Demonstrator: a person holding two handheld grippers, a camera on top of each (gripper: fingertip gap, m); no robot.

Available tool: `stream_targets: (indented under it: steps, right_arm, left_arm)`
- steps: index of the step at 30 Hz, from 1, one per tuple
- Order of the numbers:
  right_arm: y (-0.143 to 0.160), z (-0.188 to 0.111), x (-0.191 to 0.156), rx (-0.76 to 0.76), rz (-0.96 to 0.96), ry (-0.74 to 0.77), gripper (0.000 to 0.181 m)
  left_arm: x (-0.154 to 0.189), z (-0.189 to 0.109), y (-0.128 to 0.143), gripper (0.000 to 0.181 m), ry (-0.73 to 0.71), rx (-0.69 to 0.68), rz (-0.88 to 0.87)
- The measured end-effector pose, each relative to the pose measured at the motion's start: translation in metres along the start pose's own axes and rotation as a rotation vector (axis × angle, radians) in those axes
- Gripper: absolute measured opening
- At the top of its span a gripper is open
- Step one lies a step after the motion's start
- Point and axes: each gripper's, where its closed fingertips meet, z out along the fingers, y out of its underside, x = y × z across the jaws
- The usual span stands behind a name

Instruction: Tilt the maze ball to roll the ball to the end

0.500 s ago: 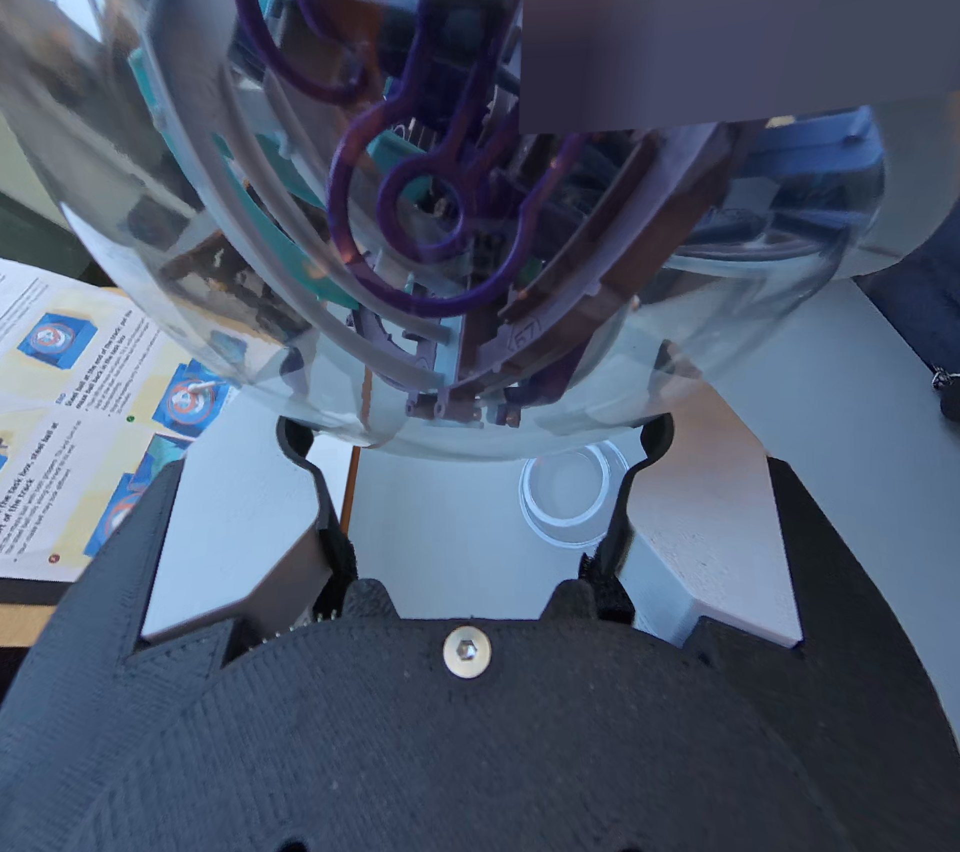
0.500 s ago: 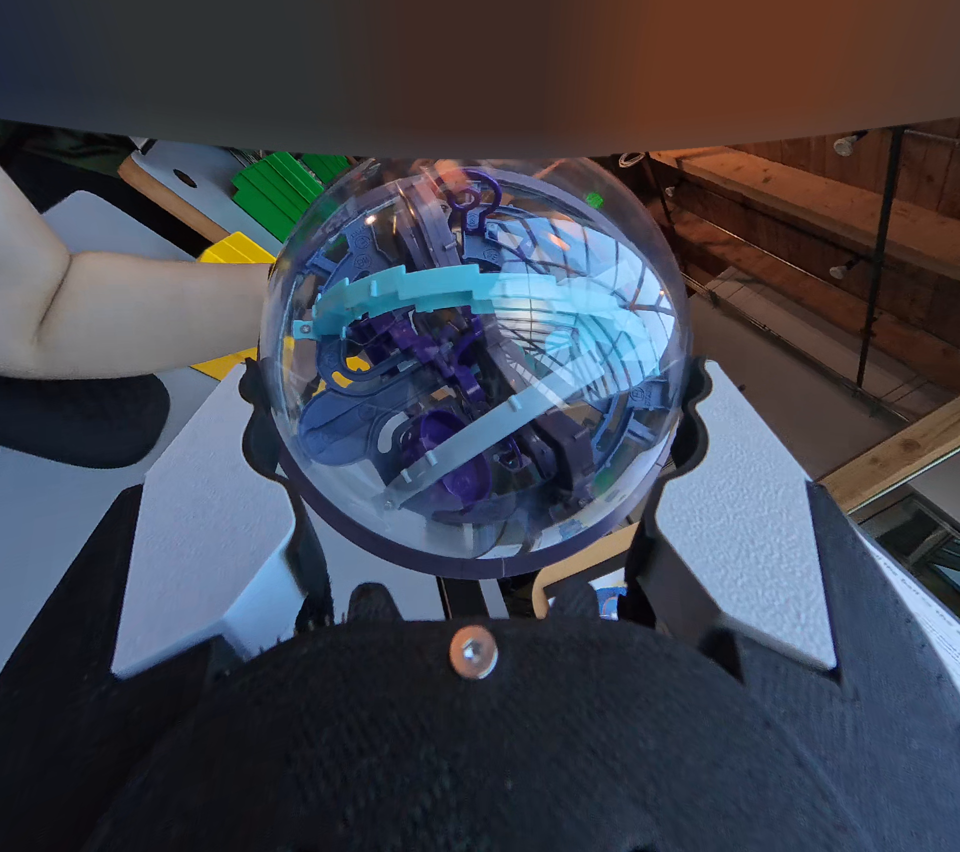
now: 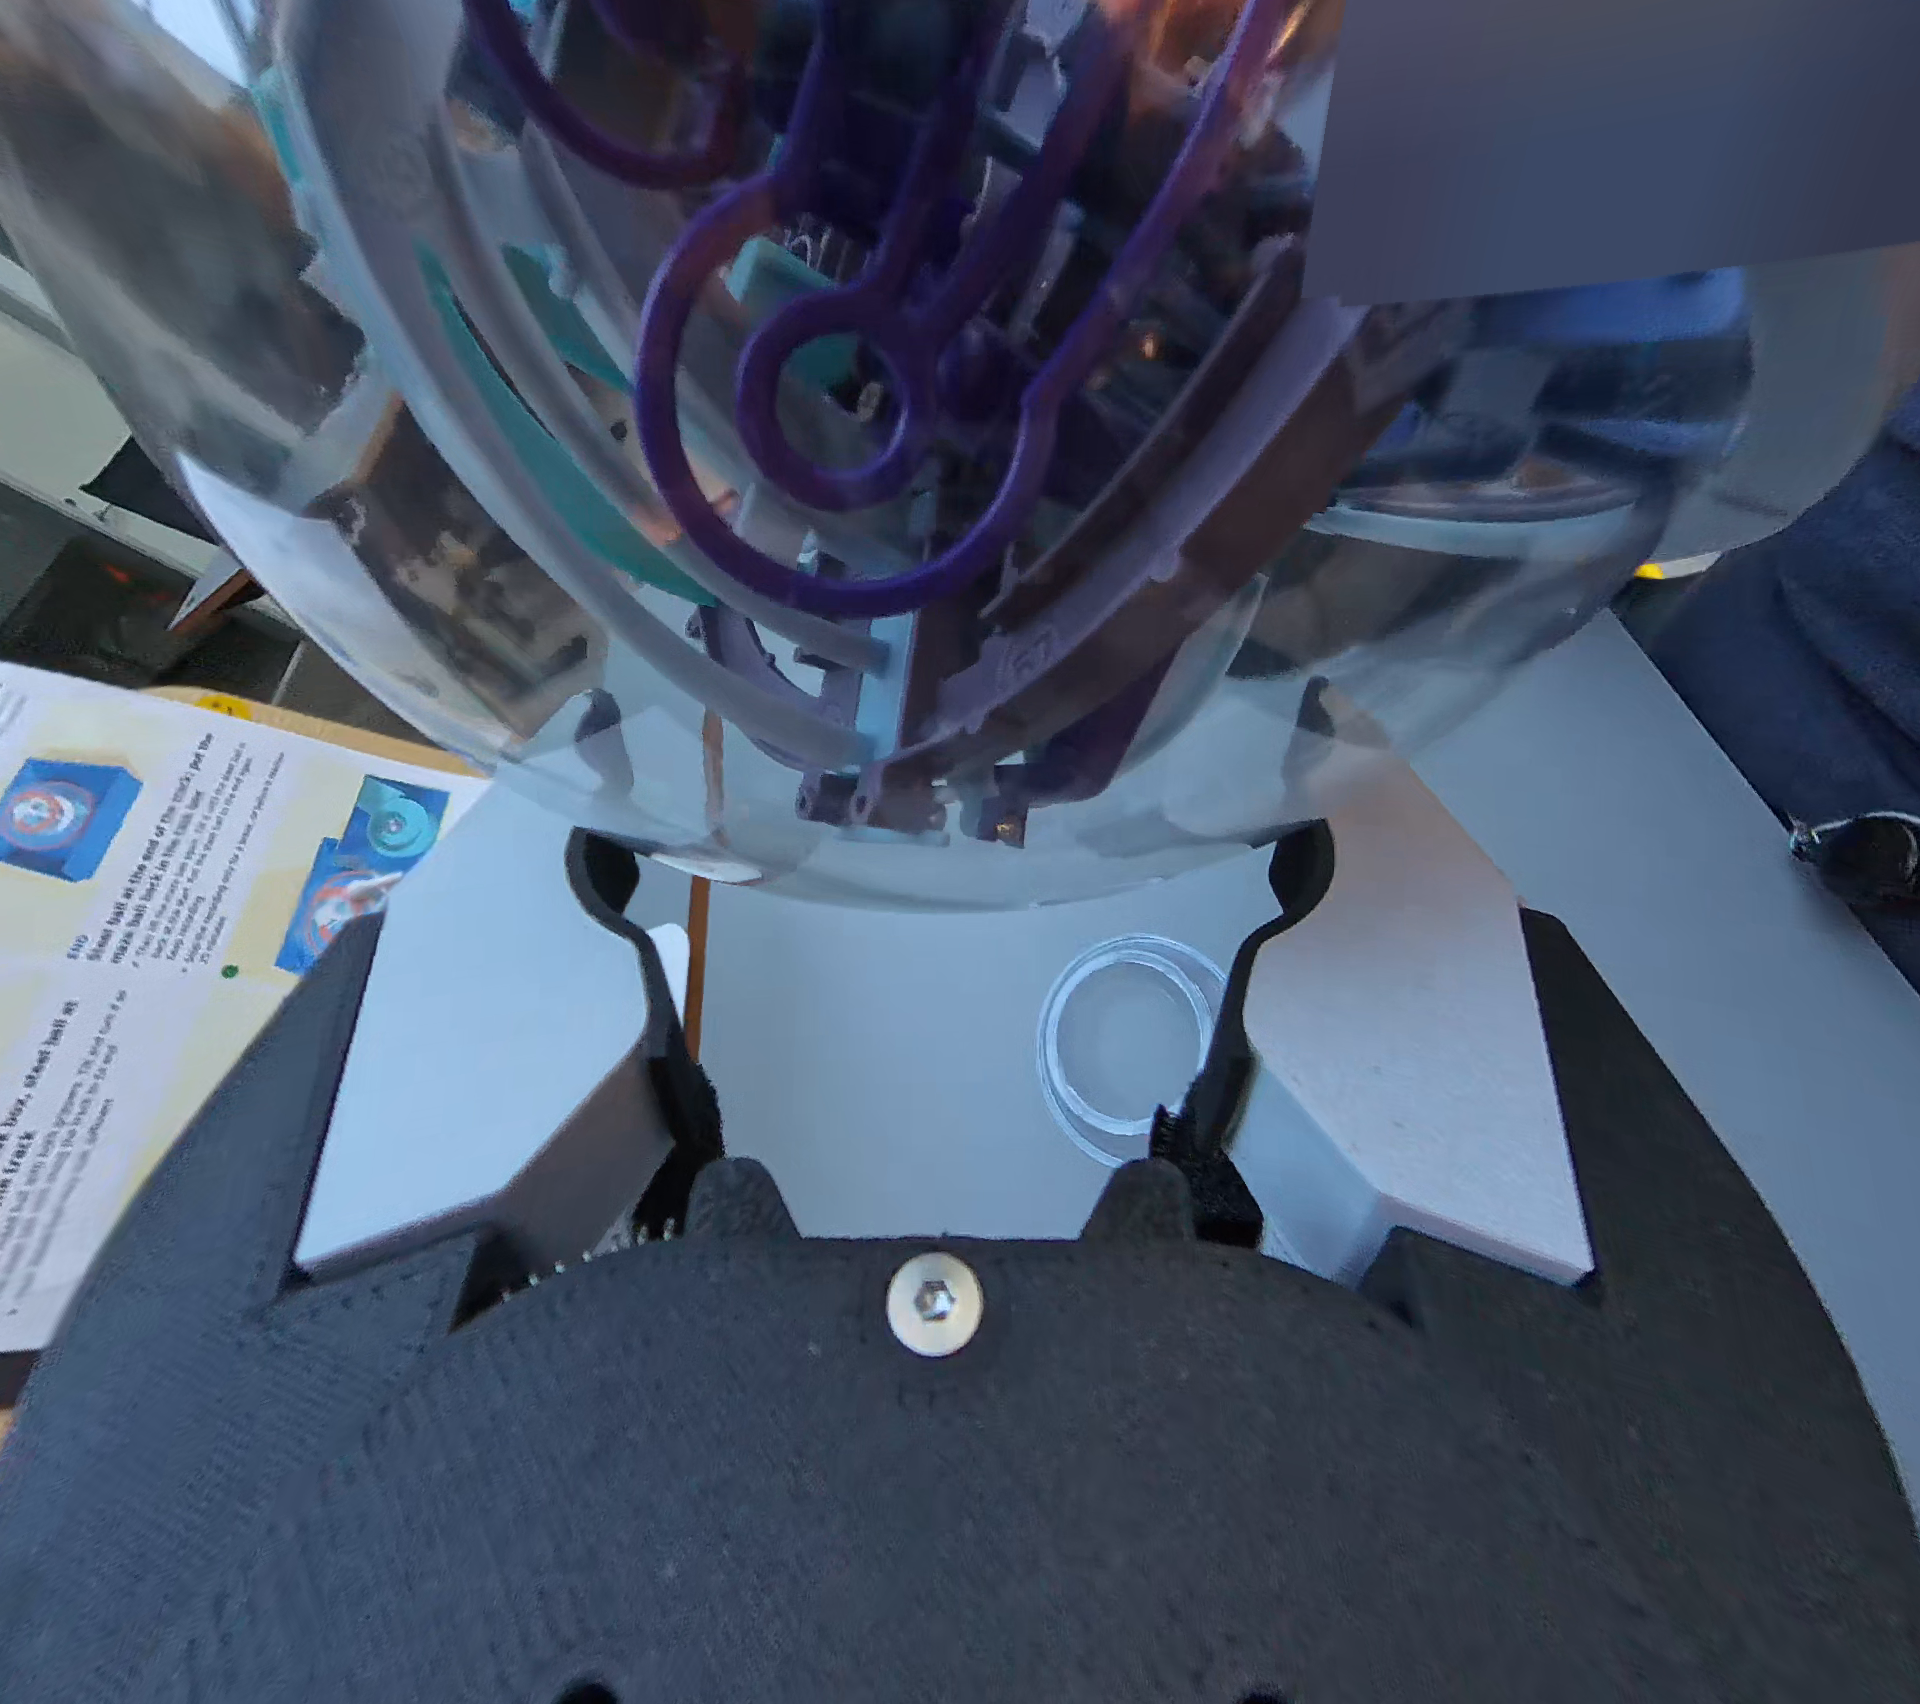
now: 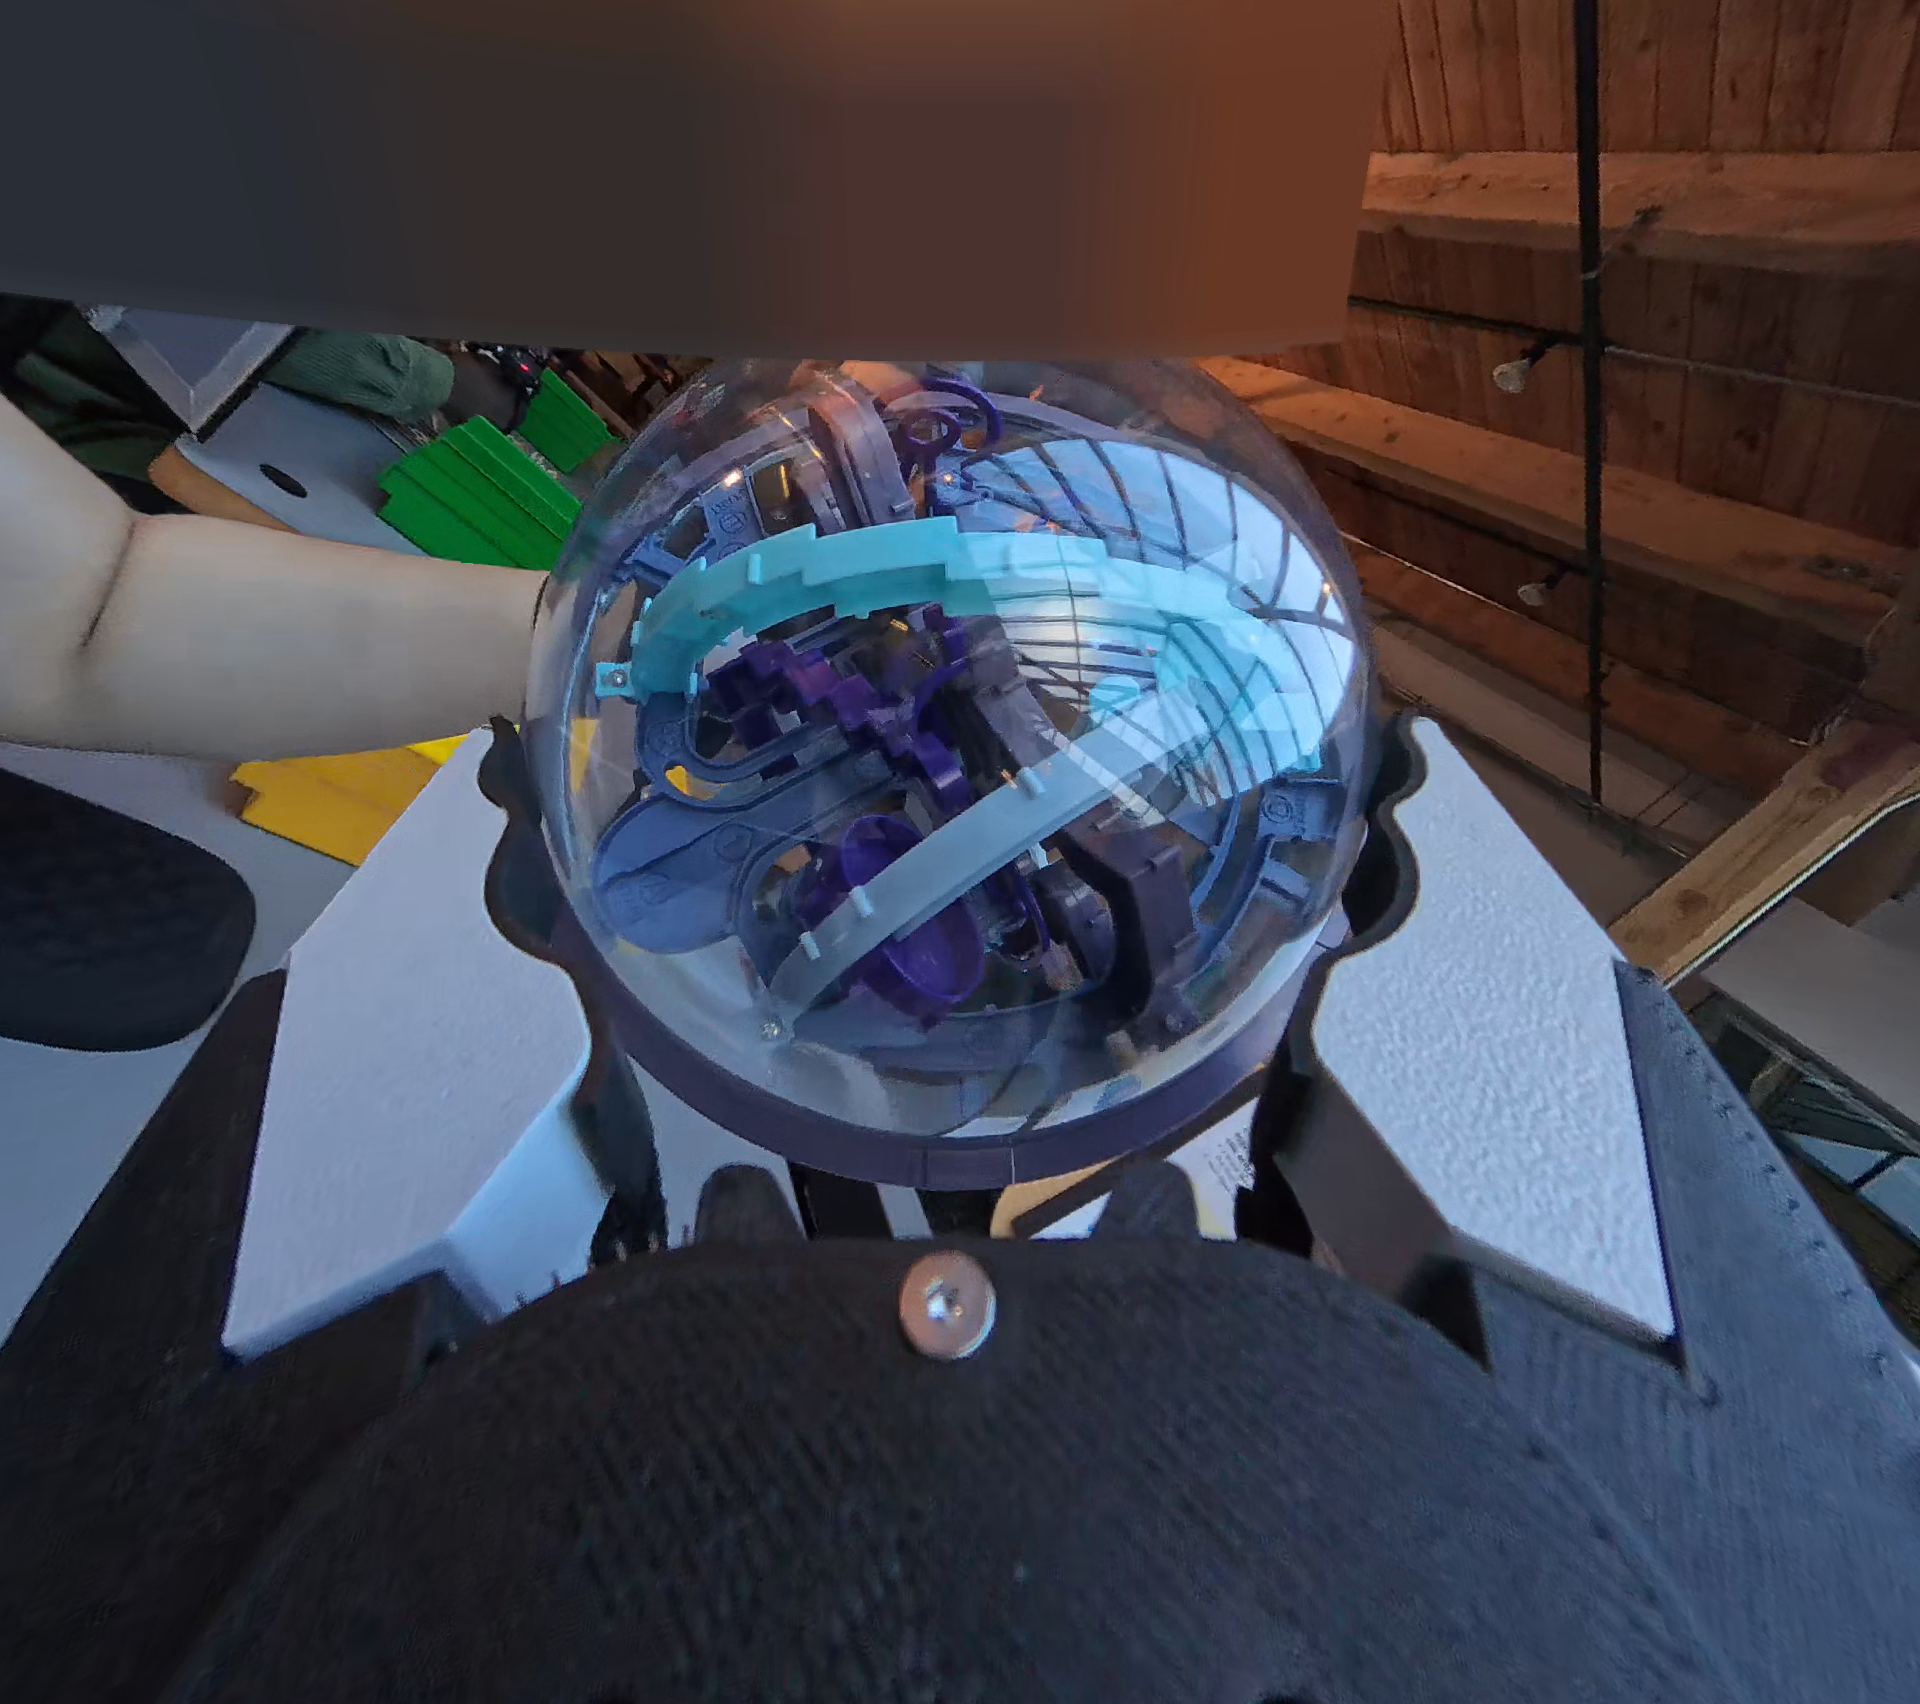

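Left of the maze ball (image 3: pixel 883 324), an instruction sheet (image 3: pixel 135 906) is seen on the table; below it, the left gripper (image 3: pixel 945 865) is spread wide, sphere resting on its fingertips. Right gripper (image 4: pixel 945 781) is clamped on the sphere's sides, lifted clear. Steel ball cannot be located, so progress cannot be judged; tilting remains.

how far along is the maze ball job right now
Done: the clear plastic maze ball is off the table, clamped between the right gripper fingers. In hand: it is held up while the left gripper sits open just under it. Left: rolling the small ball to the end; I cannot find it in either view.
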Motion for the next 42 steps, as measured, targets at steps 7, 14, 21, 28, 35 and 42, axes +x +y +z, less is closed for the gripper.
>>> stream_targets:
  steps: [7,14,21,28,35,42]
  right_arm:
    - [-0.034,-0.025,0.02,0.075,-0.112,0.111,0.155]
    - [-0.061,-0.048,0.032,0.125,-0.174,0.188,0.154]
    - [-0.077,-0.06,0.033,0.145,-0.195,0.208,0.155]
    - [-0.081,-0.06,0.029,0.101,-0.217,0.197,0.155]
    - [-0.081,-0.058,0.022,0.045,-0.228,0.173,0.155]
    - [-0.079,-0.052,0.017,-0.022,-0.241,0.146,0.155]
  left_arm:
    - [-0.011,0.0,-0.044,0.125,-0.017,-0.197,0.167]
    - [-0.012,0.005,-0.083,0.125,-0.031,-0.288,0.276]
    - [-0.006,0.009,-0.104,0.126,-0.041,-0.283,0.316]
    - [0.0,0.011,-0.106,0.126,-0.048,-0.243,0.324]
    - [0.006,0.014,-0.104,0.126,-0.036,-0.156,0.311]
    - [0.009,0.015,-0.098,0.126,-0.03,-0.069,0.297]
